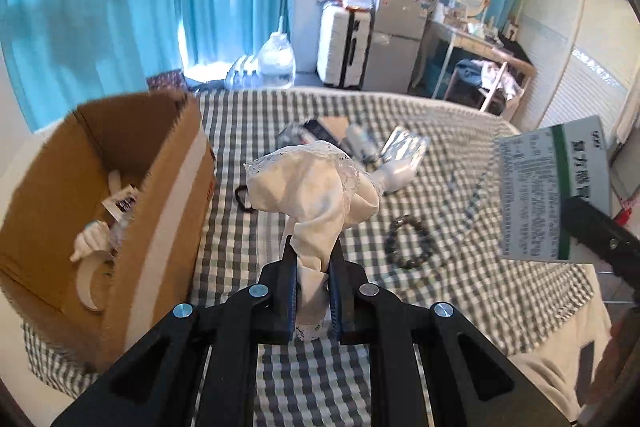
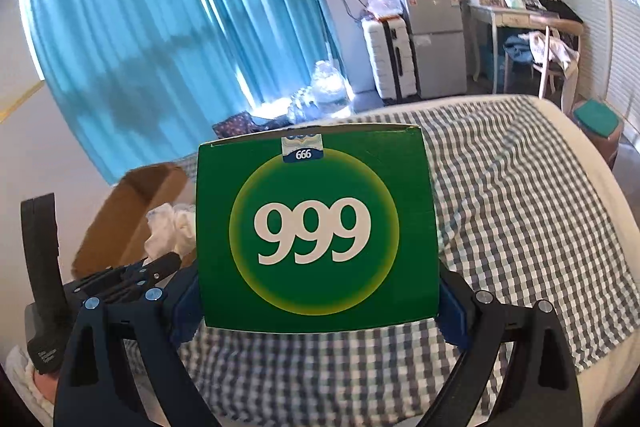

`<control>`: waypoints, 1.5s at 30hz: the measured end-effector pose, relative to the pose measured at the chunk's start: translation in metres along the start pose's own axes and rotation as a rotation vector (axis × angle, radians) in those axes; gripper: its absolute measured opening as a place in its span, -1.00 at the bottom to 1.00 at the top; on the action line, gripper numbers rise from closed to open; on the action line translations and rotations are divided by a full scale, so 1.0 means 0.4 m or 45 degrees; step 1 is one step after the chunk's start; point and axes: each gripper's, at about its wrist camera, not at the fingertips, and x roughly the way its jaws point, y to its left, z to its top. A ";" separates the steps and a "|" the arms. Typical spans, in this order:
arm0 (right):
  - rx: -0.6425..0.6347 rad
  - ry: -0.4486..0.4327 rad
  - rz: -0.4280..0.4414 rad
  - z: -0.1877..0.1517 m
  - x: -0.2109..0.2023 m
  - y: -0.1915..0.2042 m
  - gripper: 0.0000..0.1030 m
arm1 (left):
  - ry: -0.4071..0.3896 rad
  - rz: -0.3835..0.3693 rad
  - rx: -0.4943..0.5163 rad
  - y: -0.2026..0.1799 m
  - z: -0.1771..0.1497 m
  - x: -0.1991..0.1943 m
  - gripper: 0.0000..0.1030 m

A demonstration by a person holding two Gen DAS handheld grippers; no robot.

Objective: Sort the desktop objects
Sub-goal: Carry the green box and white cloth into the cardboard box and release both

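- Pinching a white lace cloth in my left fingers, above the checkered bed, beside the cardboard box.
- Clamping a green 999 box between my right fingers, over the bed.

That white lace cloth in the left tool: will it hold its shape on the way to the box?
Probably not. The cloth bunches and droops above the left tool, so it looks floppy. It seems light. Its lace edge might snag on the box rim.
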 end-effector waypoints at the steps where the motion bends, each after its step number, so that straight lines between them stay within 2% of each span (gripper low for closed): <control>1: -0.012 -0.015 0.005 0.003 -0.019 0.016 0.80 | -0.018 0.005 0.004 -0.004 0.005 -0.017 -0.75; 9: -0.122 -0.109 0.043 0.024 -0.125 0.135 0.80 | -0.136 0.000 0.001 0.023 0.040 -0.175 -0.75; 15: -0.207 -0.175 0.099 0.046 -0.178 0.236 0.80 | -0.219 0.025 -0.019 0.083 0.049 -0.271 -0.75; 24: -0.334 -0.146 0.191 0.022 -0.163 0.398 0.80 | -0.246 0.112 -0.111 0.242 0.048 -0.319 -0.75; 34: -0.442 -0.031 0.301 -0.019 -0.032 0.571 0.80 | -0.178 0.214 -0.192 0.428 0.034 -0.260 -0.75; 45: -0.450 0.145 0.368 -0.054 0.188 0.685 0.80 | -0.018 0.251 -0.278 0.581 -0.009 -0.089 -0.75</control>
